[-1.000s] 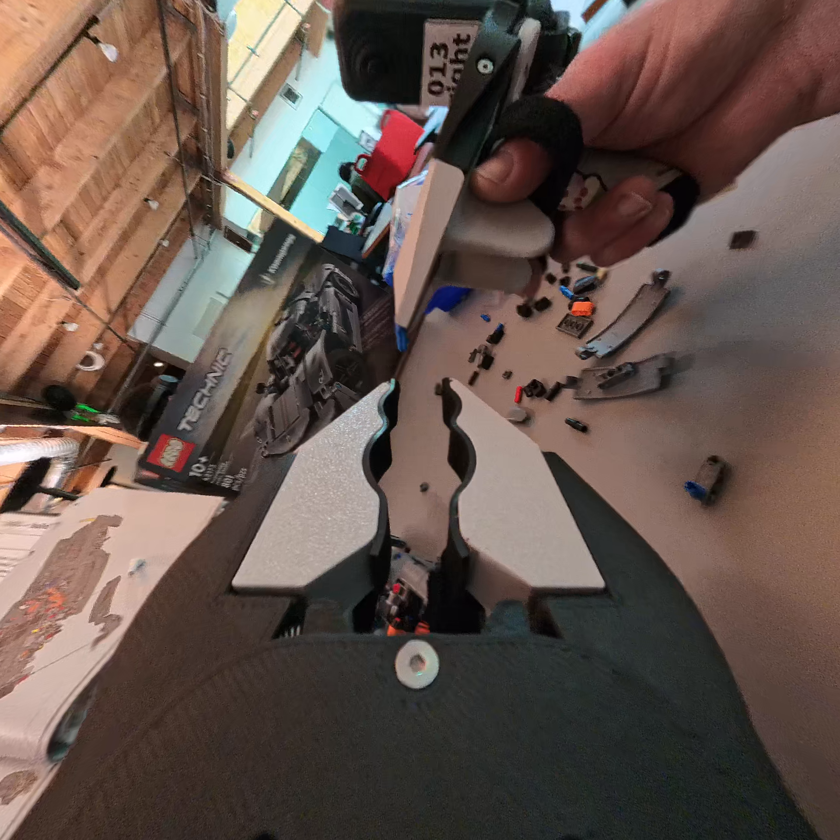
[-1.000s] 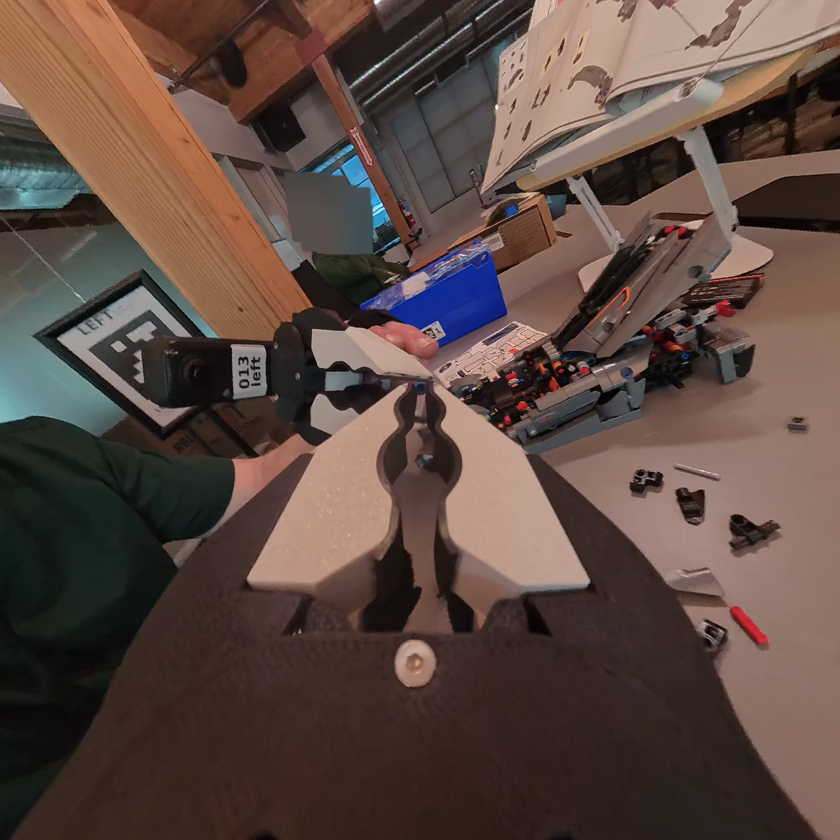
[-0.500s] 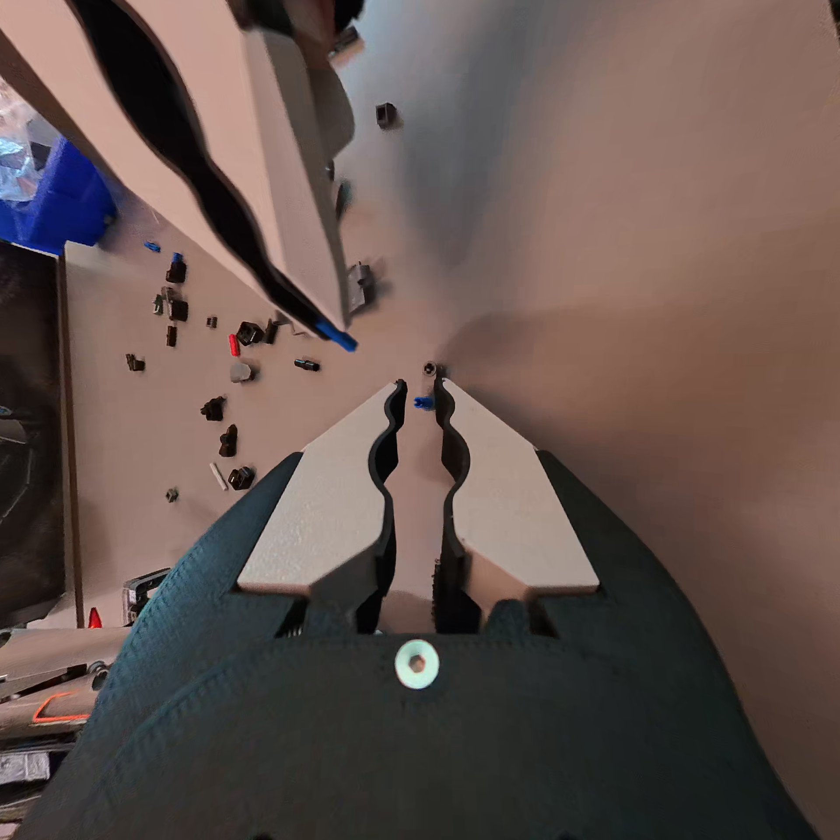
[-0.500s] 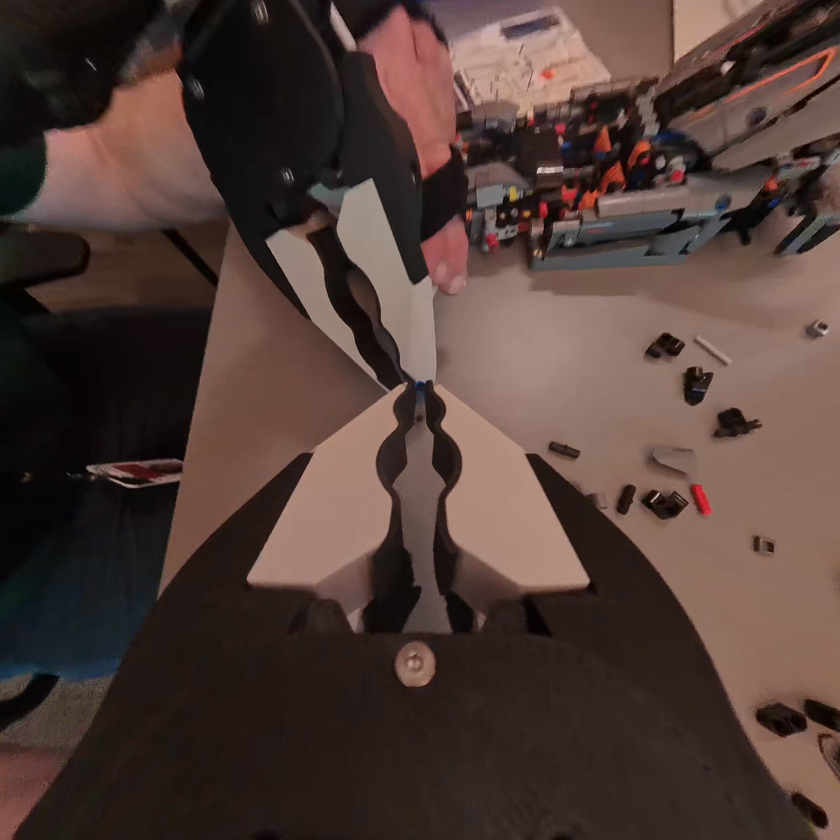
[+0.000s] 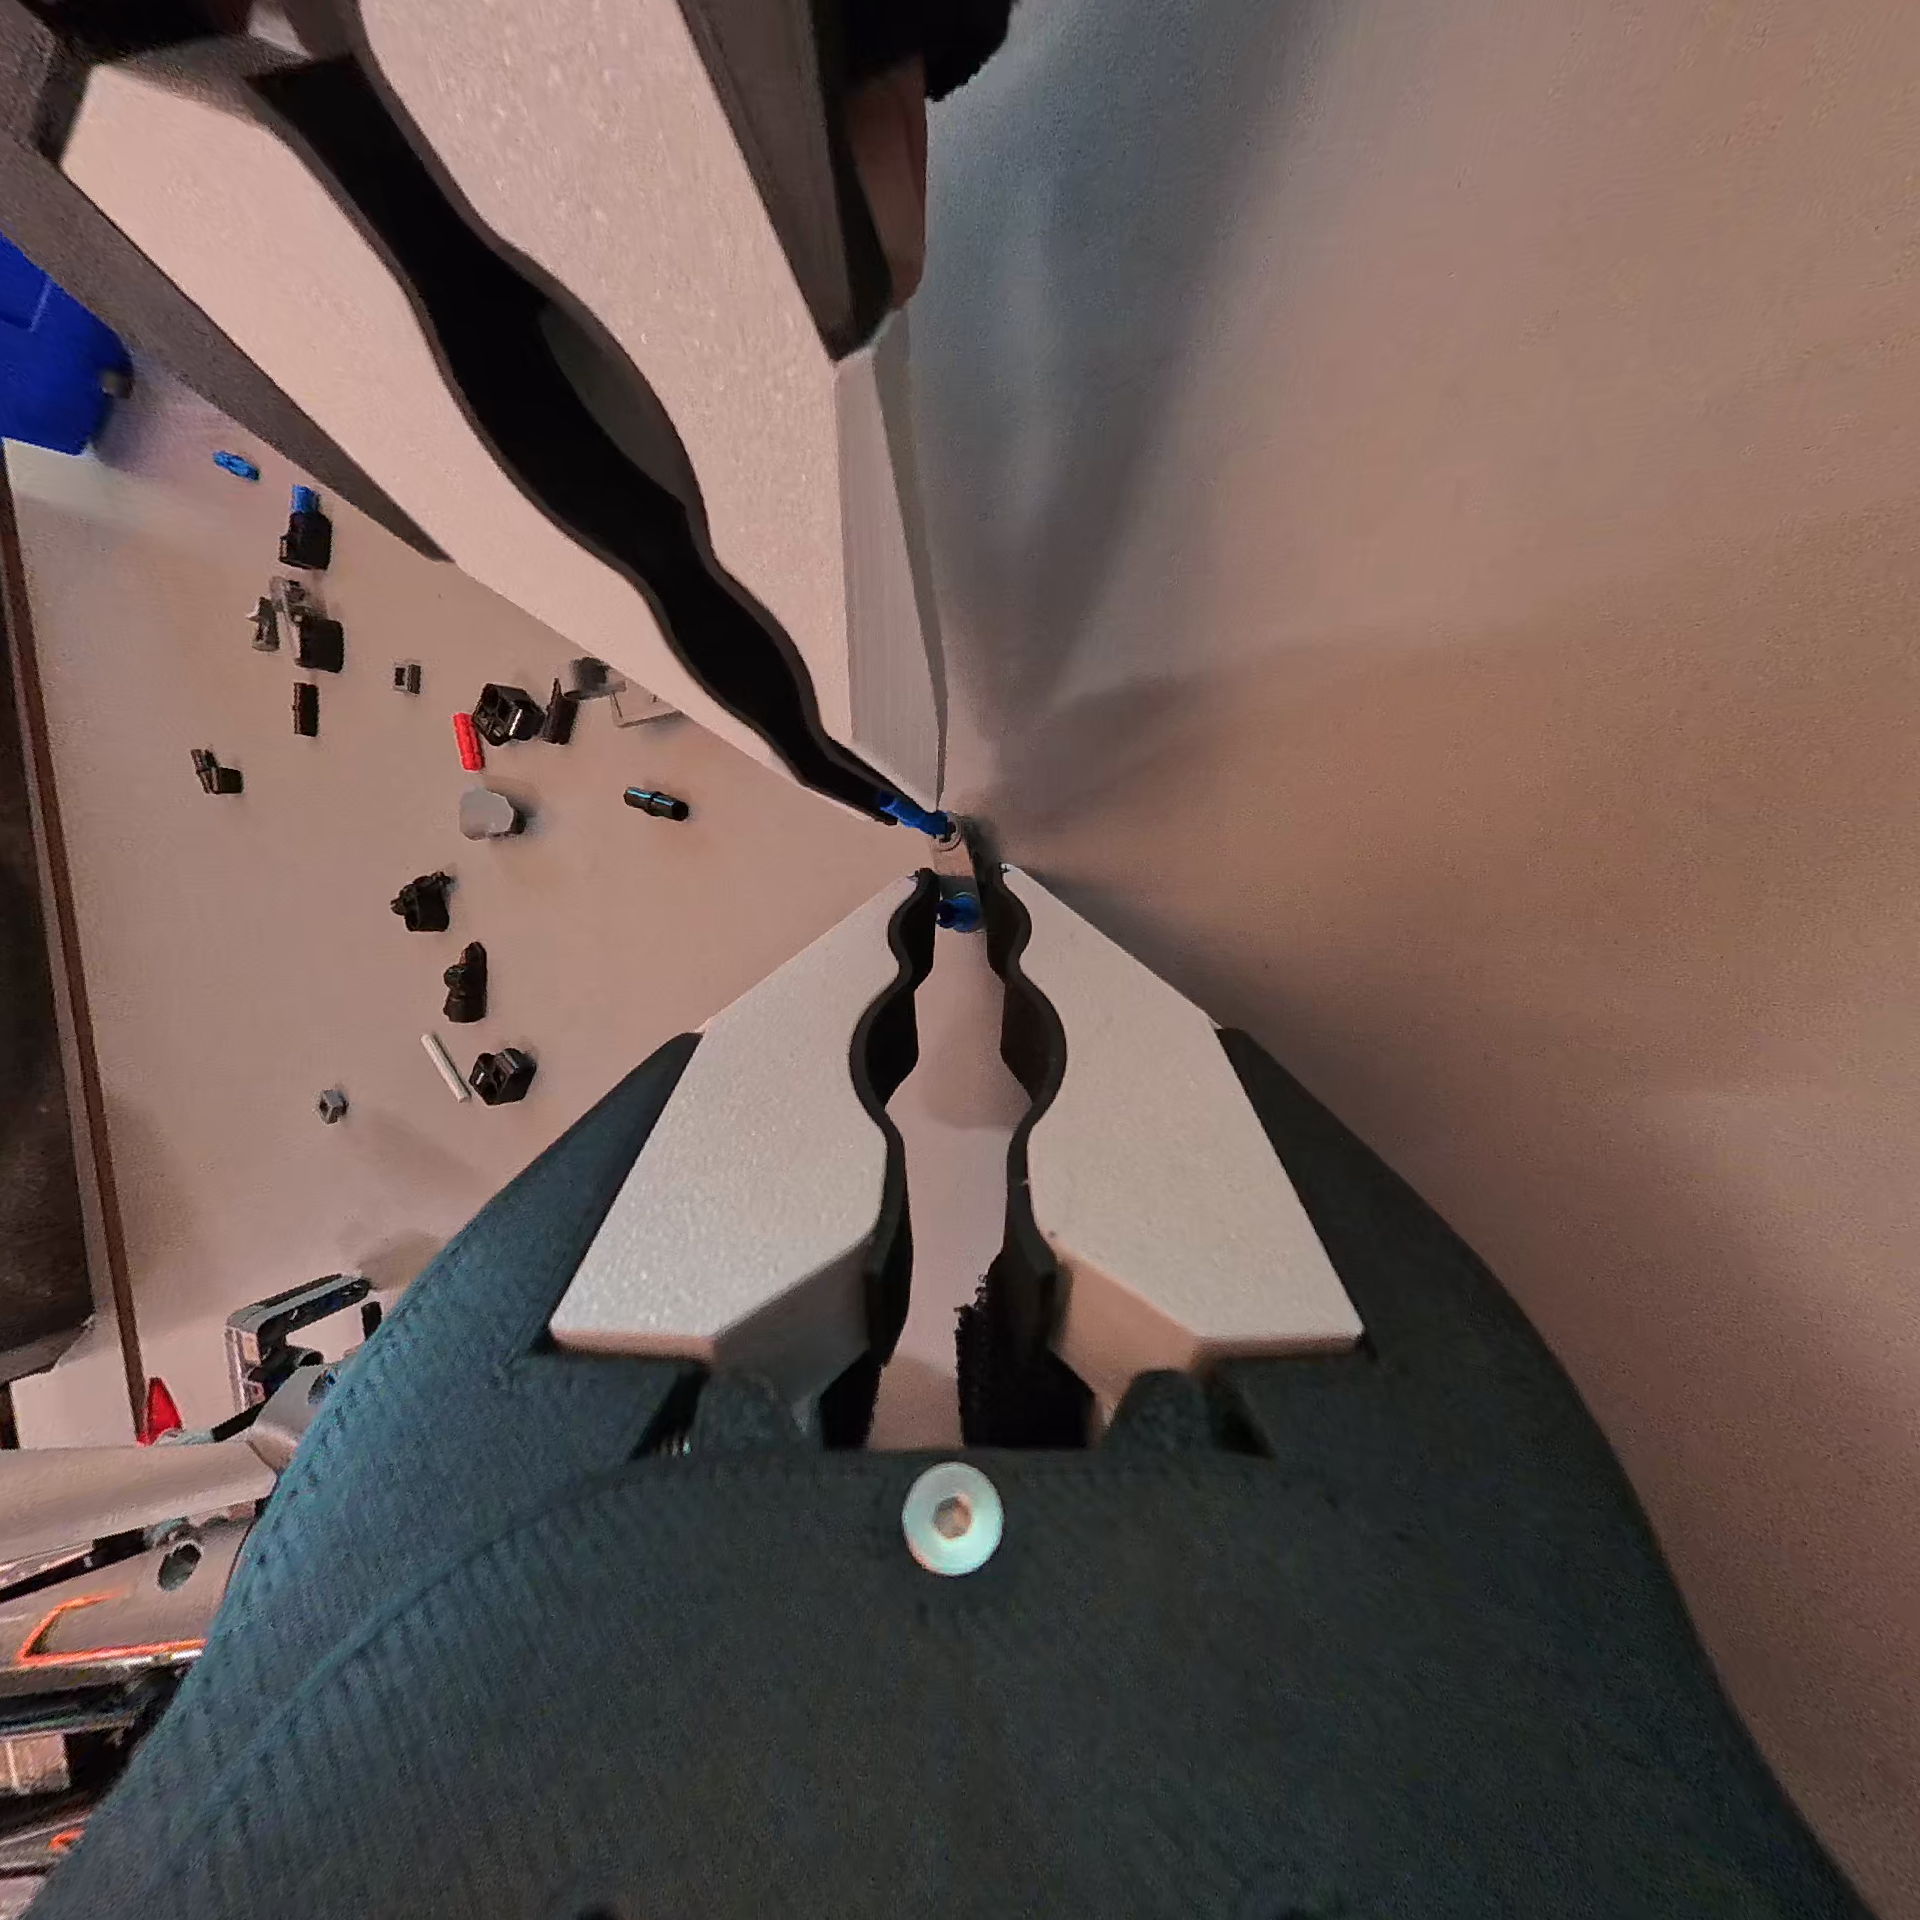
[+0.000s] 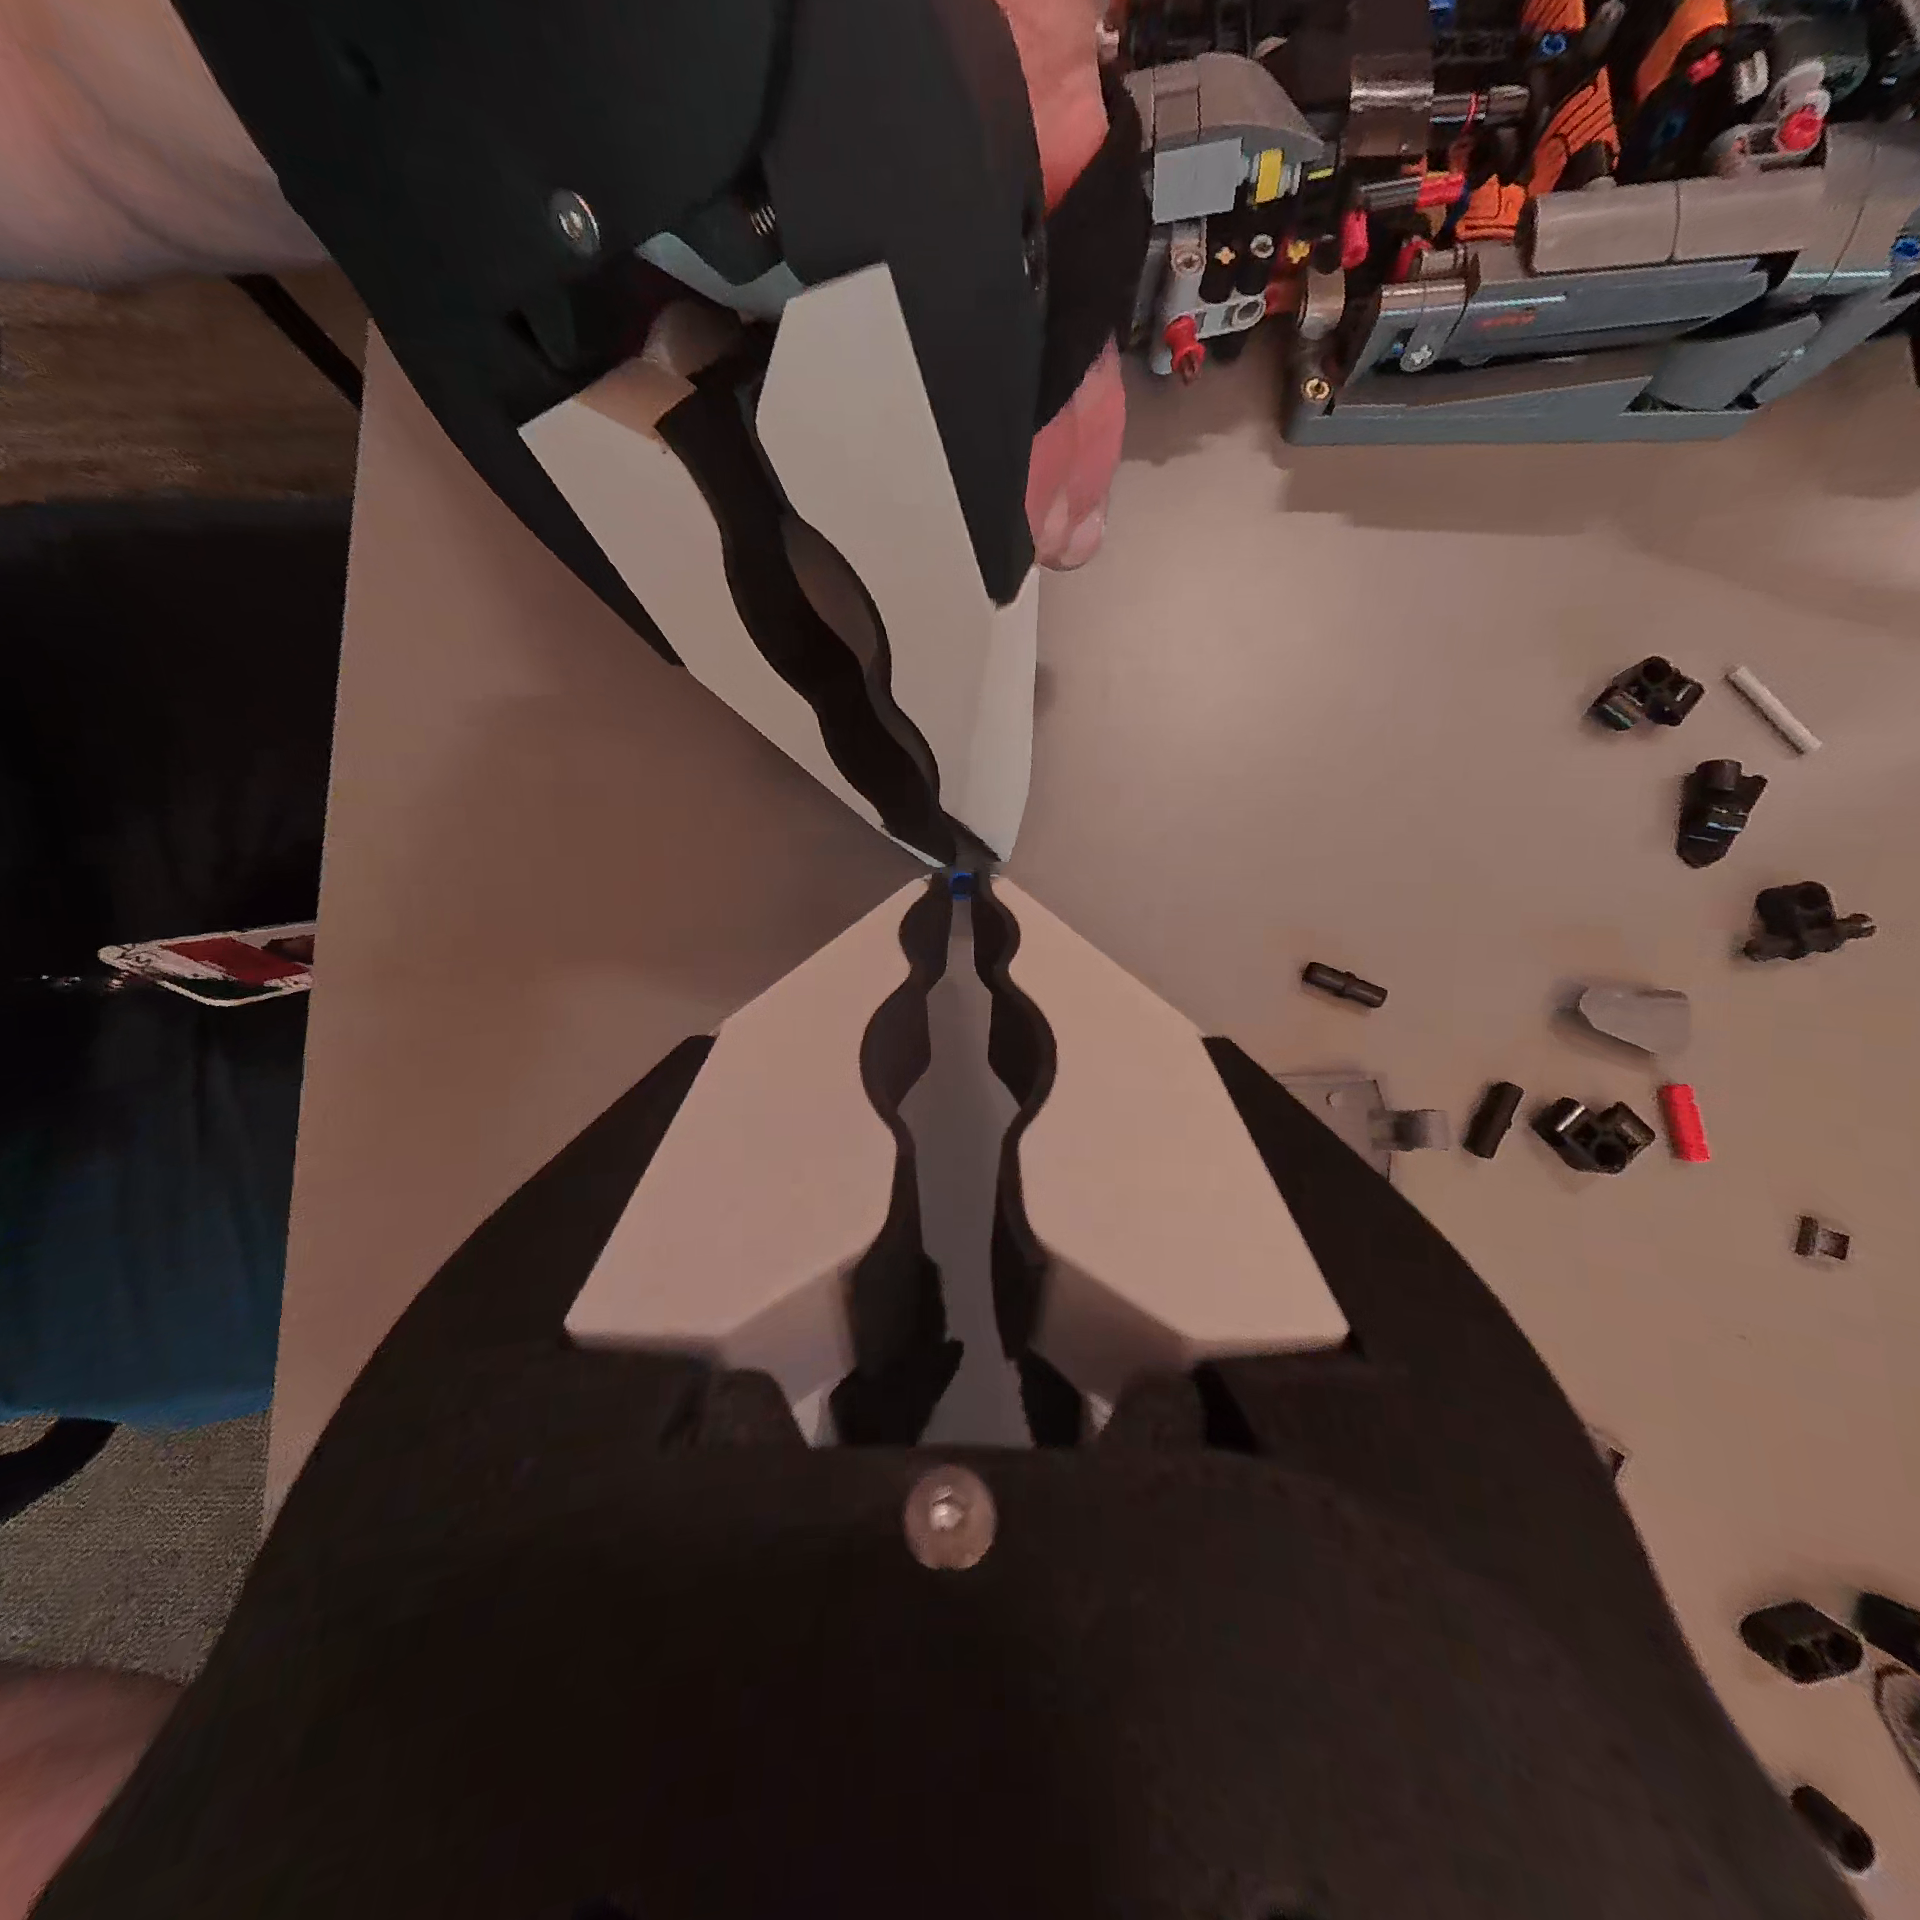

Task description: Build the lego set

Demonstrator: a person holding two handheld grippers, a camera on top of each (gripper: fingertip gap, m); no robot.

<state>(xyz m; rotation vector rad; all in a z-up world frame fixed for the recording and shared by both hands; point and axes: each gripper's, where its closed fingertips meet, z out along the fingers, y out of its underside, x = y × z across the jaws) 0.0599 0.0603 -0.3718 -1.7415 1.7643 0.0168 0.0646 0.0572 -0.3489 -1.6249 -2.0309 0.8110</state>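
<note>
Opposed wrist views (shared tabletop)

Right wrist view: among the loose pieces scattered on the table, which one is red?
The small red pin, lying beside a black two-hole connector. Most of the other loose pieces are black, grey or white.

A hobby or work room, by the look of it: a broad plain surface strewn with small loose building pieces, a half-built grey model at its far side, a blue bin, and carpeted floor below.
</note>
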